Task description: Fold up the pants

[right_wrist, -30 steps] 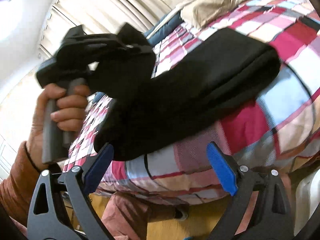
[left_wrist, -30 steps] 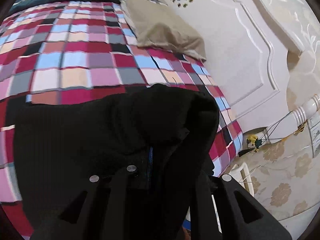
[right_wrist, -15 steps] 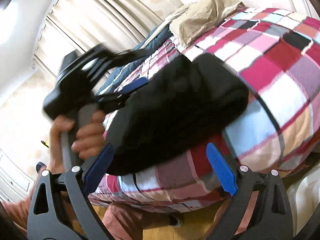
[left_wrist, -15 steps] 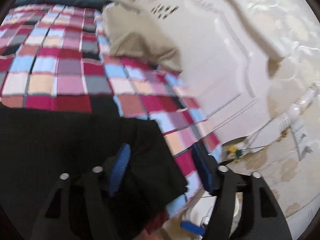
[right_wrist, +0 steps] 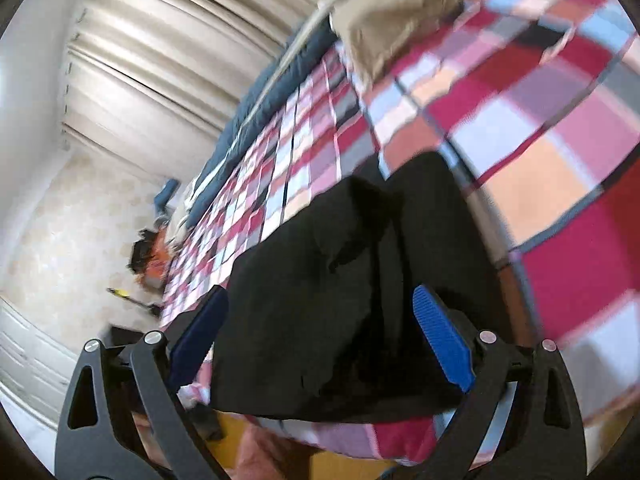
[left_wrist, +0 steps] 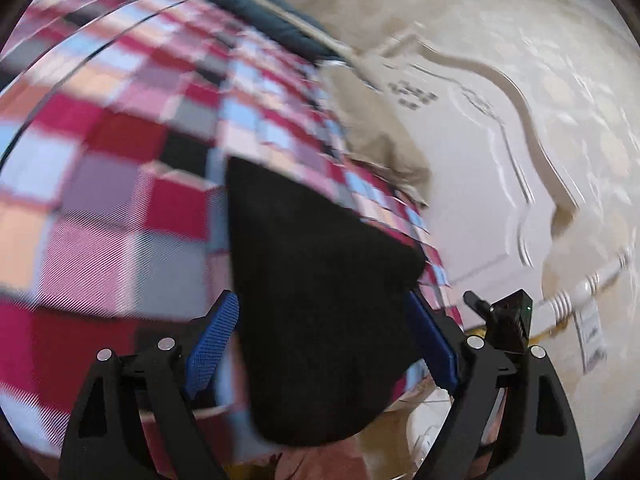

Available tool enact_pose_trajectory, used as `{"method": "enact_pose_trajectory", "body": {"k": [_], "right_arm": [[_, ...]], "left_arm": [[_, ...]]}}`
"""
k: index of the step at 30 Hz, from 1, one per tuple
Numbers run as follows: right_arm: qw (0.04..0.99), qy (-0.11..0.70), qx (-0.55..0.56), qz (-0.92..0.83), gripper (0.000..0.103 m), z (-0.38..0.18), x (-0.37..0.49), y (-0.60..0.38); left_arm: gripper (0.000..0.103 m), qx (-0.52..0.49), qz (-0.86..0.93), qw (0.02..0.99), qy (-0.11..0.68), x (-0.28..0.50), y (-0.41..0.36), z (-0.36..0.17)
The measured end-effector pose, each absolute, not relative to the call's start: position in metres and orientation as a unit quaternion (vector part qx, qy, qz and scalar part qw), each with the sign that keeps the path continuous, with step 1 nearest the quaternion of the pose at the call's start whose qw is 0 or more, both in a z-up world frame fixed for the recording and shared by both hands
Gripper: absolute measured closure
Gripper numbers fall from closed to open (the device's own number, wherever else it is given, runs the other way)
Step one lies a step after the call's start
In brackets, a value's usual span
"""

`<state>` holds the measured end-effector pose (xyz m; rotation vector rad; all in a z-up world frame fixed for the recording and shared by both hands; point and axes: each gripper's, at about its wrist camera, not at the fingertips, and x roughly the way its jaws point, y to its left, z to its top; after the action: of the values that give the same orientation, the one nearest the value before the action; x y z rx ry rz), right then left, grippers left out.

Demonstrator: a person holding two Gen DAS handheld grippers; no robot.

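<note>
The checked bedspread [left_wrist: 120,208] is swept across both views in heavy blur, filling the left wrist view from nine o'clock up to twelve. The carved white headboard [left_wrist: 472,152] is seen from one to three o'clock there, with a beige pillow [left_wrist: 380,136] lying against its foot. The black pants [left_wrist: 320,300] are found at six o'clock in the left view, lying as a compact folded bundle at the near edge of the bed, and the same bundle [right_wrist: 360,280] is shown low and central in the right view.

A second ago the cloth was clamped and carried by the left gripper [left_wrist: 320,340]; now it has been let go, and the jaws are spread wide to either side of the bundle with nothing held. The right gripper [right_wrist: 320,336] is likewise set wide apart, empty, straddling the near end of the pants; whether its pads [right_wrist: 440,336] touch the cloth cannot be told.

The fold is judged laid down. What remains appears to be smoothing at most, or one further fold.
</note>
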<state>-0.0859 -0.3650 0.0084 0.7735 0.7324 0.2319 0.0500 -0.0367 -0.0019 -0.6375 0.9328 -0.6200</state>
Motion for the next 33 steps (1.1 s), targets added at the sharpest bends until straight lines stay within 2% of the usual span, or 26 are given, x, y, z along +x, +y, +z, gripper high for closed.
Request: {"method": "enact_pose_trajectory", "body": {"k": [2, 3, 7, 12, 14, 15, 16, 17, 18, 21, 27, 33], "right_arm": [[0.853, 0.367, 0.358, 0.094, 0.014, 0.004, -0.078, -0.365], [0.849, 0.377, 0.358, 0.090, 0.021, 0.002, -0.075, -0.366], [0.842, 0.397, 0.356, 0.078, 0.034, 0.004, -0.072, -0.366], [0.833, 0.409, 0.365, 0.082, 0.034, 0.000, -0.072, -0.366], [0.838, 0.420, 0.337, 0.089, 0.034, -0.001, -0.069, -0.356], [0.838, 0.425, 0.328, 0.095, 0.040, 0.001, -0.069, -0.351], [0.835, 0.432, 0.323, 0.106, 0.060, 0.000, -0.066, -0.346], [0.831, 0.439, 0.321, 0.117, 0.072, -0.002, -0.063, -0.341], [0.830, 0.444, 0.314, 0.123, 0.090, -0.002, -0.062, -0.336], [0.851, 0.427, 0.284, 0.116, 0.091, 0.009, -0.066, -0.332], [0.872, 0.378, 0.292, 0.104, 0.094, 0.027, -0.092, -0.363], [0.862, 0.395, 0.308, 0.075, 0.098, -0.002, -0.090, -0.394]], "left_arm": [[0.020, -0.318, -0.270, 0.795, 0.441, 0.043, -0.015, -0.015], [0.020, -0.325, -0.263, 0.793, 0.443, 0.040, -0.009, -0.020], [0.020, -0.354, -0.244, 0.784, 0.449, 0.033, 0.011, -0.036], [0.020, -0.353, -0.253, 0.783, 0.446, 0.033, 0.008, -0.037], [0.020, -0.348, -0.262, 0.781, 0.447, 0.034, 0.000, -0.037], [0.020, -0.345, -0.267, 0.780, 0.449, 0.035, -0.005, -0.037], [0.020, -0.343, -0.269, 0.779, 0.450, 0.035, -0.007, -0.038], [0.020, -0.339, -0.271, 0.779, 0.453, 0.035, -0.012, -0.038], [0.020, -0.337, -0.272, 0.778, 0.455, 0.035, -0.014, -0.039], [0.020, -0.344, -0.275, 0.769, 0.463, 0.035, -0.020, -0.042], [0.020, -0.342, -0.267, 0.763, 0.479, 0.038, -0.035, -0.044], [0.020, -0.324, -0.277, 0.762, 0.488, 0.042, -0.053, -0.044]]}}
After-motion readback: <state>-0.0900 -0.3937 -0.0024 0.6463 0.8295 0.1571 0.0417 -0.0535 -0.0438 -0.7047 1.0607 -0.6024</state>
